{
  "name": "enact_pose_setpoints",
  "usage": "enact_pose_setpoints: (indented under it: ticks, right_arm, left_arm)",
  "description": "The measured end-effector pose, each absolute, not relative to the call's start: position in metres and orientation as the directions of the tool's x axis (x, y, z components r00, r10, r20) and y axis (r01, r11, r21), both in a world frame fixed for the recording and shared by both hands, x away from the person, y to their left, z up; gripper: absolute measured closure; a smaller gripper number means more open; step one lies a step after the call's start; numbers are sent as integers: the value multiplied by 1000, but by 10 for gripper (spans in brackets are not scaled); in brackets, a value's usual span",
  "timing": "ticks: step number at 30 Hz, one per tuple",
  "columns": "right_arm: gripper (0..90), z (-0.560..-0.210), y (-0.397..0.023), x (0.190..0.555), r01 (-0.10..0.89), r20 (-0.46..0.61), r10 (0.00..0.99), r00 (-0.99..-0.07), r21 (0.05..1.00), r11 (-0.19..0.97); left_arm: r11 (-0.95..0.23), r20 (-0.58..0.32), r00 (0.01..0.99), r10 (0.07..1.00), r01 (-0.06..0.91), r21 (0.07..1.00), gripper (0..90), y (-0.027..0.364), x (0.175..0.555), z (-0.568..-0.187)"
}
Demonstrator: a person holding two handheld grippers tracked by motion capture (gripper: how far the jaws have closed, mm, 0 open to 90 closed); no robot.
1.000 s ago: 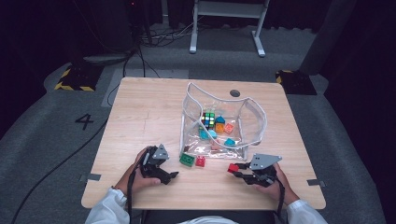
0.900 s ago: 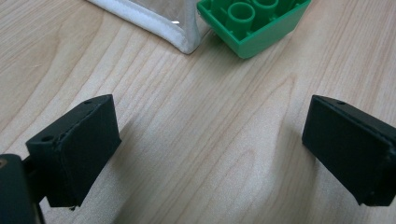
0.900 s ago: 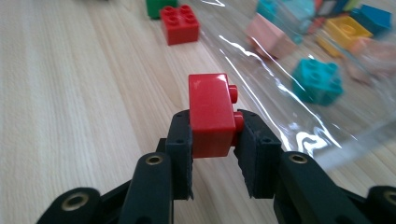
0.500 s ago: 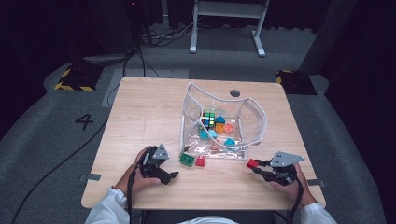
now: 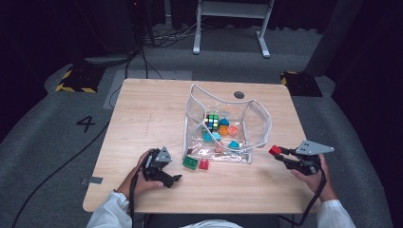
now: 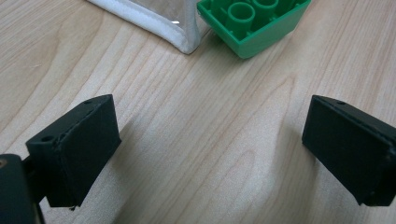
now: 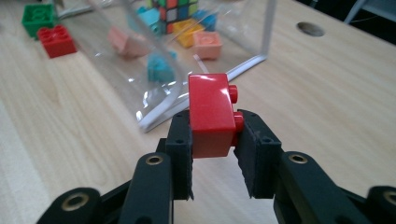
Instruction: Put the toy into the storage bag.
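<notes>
My right gripper (image 5: 280,153) (image 7: 212,140) is shut on a red brick (image 5: 274,150) (image 7: 210,114), held just above the table to the right of the clear plastic bag (image 5: 223,124) (image 7: 154,70). The bag holds a colour cube (image 5: 212,122) (image 7: 173,8) and several small bricks. In front of the bag's near left corner lie a green brick (image 5: 190,162) (image 6: 252,23) (image 7: 38,17) and a small red brick (image 5: 204,164) (image 7: 57,40). My left gripper (image 5: 175,179) (image 6: 210,154) rests on the table with its jaws wide open, the green brick a little beyond them.
The wooden table (image 5: 152,114) has a round cable hole (image 5: 239,94) (image 7: 310,29) at the back. The bag's white-edged corner (image 6: 182,39) lies close ahead of the left jaws. A dark floor with cables and a white stand (image 5: 233,23) surrounds the table.
My right gripper has carried the red brick rightward, from the bag's front edge to past its right corner, and lifted it a little. The left hand has stayed still.
</notes>
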State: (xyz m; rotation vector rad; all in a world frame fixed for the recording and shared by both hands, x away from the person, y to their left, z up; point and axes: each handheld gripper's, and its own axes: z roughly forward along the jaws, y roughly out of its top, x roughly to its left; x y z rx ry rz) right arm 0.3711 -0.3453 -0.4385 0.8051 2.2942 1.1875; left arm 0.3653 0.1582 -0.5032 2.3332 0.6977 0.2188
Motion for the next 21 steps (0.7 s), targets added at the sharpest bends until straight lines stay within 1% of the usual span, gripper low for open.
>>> enact_pose_setpoints:
  ticks: [4,10,13,21]
  right_arm:
    - [681,-418,-358,381,292,-104,683,-723,850,439]
    - [681,-380,-365,397,259,-137,692,-708,862,435]
    - [681,-363,-363,404,237,-170,685,-709,857,458]
    - [681,-327,-348,418,193,-197,672,-714,867,460]
  left_arm:
    - [-624,-32,842,538,423,657,41,158,365,-503]
    - [-624,-32,842,538,423,657,41,158,365,-503]
    - [-623,-33,842,538,424,658,41,158,365,-503]
    - [-623,-33,842,538,424,657,41,158,365,-503]
